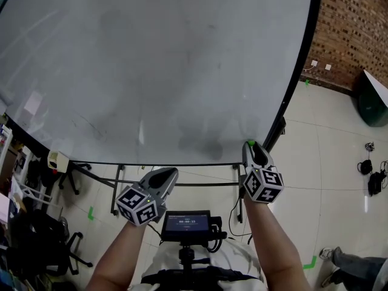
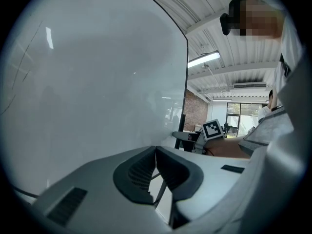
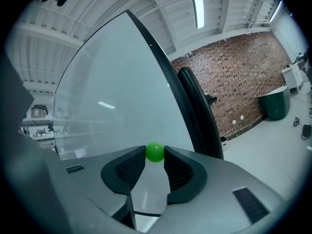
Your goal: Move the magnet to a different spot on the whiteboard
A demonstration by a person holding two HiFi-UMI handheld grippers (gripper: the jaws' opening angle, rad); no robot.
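Note:
A large whiteboard (image 1: 151,71) fills the head view and stands close in front of both grippers. A small green ball-shaped magnet (image 3: 155,151) sits pinched between the tips of my right gripper (image 3: 155,155). In the head view the magnet (image 1: 250,142) shows as a green speck at the tip of the right gripper (image 1: 252,147), by the board's lower right corner. Whether it touches the board I cannot tell. My left gripper (image 2: 155,150) has its pads together with nothing between them. It hangs below the board's bottom edge, where the head view shows the left gripper (image 1: 171,173).
The board's black frame and stand (image 1: 276,132) run down at the right. A brick wall (image 1: 354,29) and a dark green bin (image 1: 371,99) lie beyond. Cables (image 1: 373,174) lie on the tiled floor, a person's leg (image 1: 351,265) is at lower right, and black chairs (image 1: 42,241) at left.

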